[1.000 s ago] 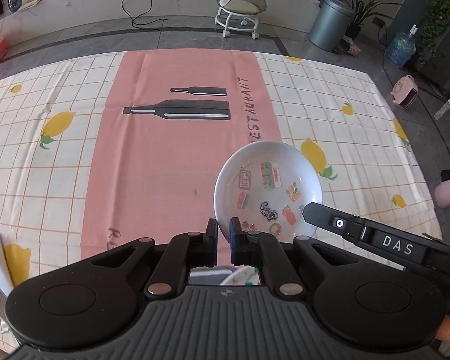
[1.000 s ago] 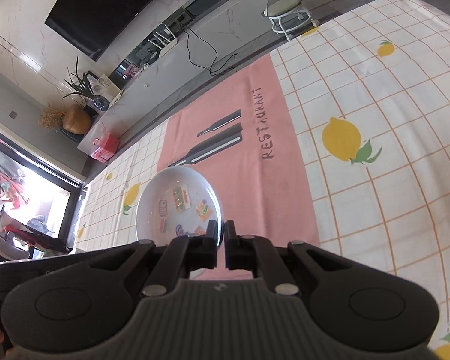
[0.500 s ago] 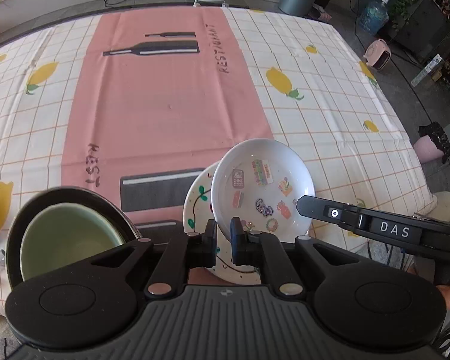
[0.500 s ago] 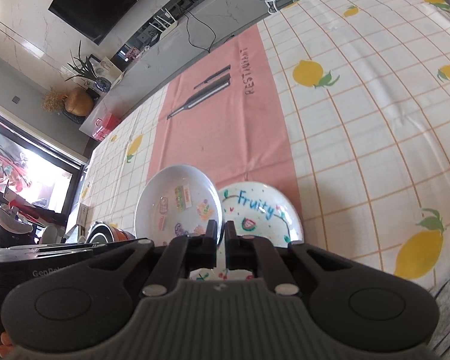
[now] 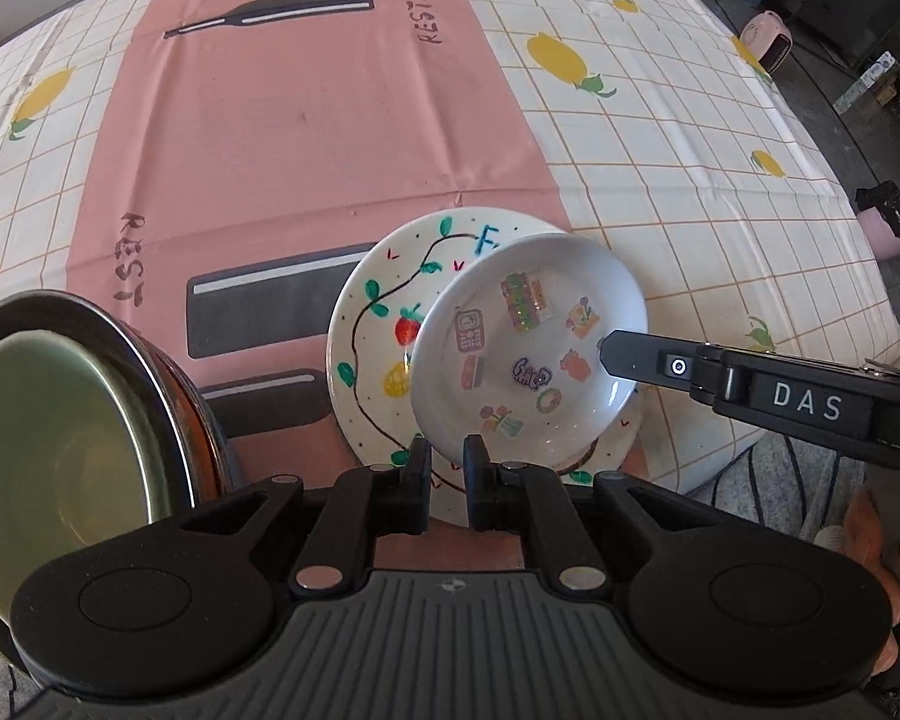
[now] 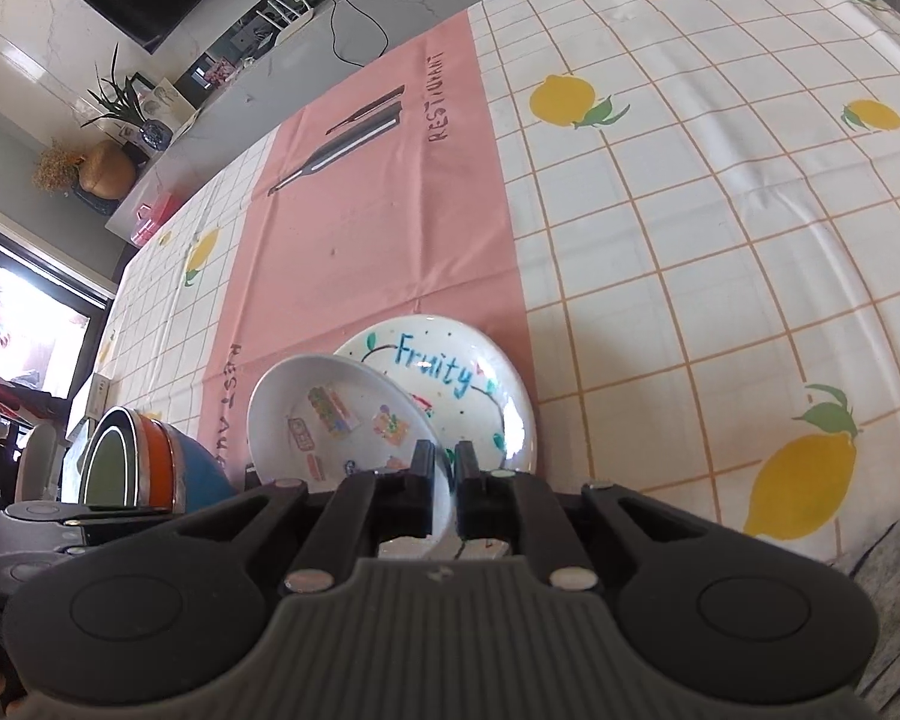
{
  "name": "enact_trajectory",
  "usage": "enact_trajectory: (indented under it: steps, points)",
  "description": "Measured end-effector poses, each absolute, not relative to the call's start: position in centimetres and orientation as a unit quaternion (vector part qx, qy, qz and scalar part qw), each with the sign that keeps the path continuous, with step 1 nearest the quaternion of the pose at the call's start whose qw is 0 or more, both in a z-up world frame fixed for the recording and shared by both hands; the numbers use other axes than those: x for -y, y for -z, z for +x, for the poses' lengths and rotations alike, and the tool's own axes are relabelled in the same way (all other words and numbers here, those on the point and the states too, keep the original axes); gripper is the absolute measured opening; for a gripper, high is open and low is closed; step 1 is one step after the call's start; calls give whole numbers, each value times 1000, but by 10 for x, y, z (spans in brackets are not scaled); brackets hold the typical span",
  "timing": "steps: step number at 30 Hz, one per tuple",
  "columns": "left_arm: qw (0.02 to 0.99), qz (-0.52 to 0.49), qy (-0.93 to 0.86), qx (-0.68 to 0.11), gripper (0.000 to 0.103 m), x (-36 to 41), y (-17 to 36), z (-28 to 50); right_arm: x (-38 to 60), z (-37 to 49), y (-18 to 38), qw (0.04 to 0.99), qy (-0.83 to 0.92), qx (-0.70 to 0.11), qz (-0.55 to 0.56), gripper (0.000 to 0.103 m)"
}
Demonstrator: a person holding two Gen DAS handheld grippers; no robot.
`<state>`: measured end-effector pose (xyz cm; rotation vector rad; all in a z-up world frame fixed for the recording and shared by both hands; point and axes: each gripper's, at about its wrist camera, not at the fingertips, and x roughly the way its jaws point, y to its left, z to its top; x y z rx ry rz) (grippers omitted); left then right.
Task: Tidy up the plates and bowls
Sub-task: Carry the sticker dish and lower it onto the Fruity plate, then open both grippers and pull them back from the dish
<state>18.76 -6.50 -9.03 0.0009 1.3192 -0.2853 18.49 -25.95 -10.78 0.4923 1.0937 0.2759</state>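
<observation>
A white sticker bowl (image 5: 528, 360) is held tilted just above a white "Fruity" plate (image 5: 384, 312) near the table's front edge. My left gripper (image 5: 447, 462) is shut on the bowl's near rim. My right gripper (image 6: 444, 465) is shut on its right rim (image 6: 438, 468); it shows in the left wrist view as the black arm marked DAS (image 5: 750, 390). In the right wrist view the bowl (image 6: 330, 420) leans over the plate (image 6: 450, 372). A stack of bowls (image 5: 72, 420), green inside a dark-rimmed one, stands to the left.
The tablecloth (image 5: 330, 120) has a pink centre strip and lemon-check sides. The bowl stack in the right wrist view (image 6: 144, 462) shows orange and blue sides. The table's right edge (image 5: 870, 276) drops off to the floor.
Both grippers have carried the sticker bowl back toward the front edge and lowered it over the Fruity plate. The bowl is more tilted now. The bowl stack has come into view.
</observation>
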Motion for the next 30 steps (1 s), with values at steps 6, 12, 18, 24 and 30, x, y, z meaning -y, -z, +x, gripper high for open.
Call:
enact_trajectory:
  steps: [6, 12, 18, 24, 30]
  points:
    - [780, -10, 129, -613, 15, 62, 93, 190, 263, 188, 116, 802, -133, -526, 248, 6]
    - [775, -12, 137, -617, 18, 61, 93, 193, 261, 189, 120, 795, -134, -538, 247, 8]
    - [783, 13, 151, -604, 29, 66, 89, 189, 262, 188, 119, 798, -126, -534, 247, 9]
    - [782, -2, 164, -601, 48, 63, 80, 184, 263, 189, 119, 798, -125, -532, 252, 9]
    - [803, -36, 177, -567, 60, 49, 48, 167, 264, 189, 119, 798, -127, -530, 257, 28]
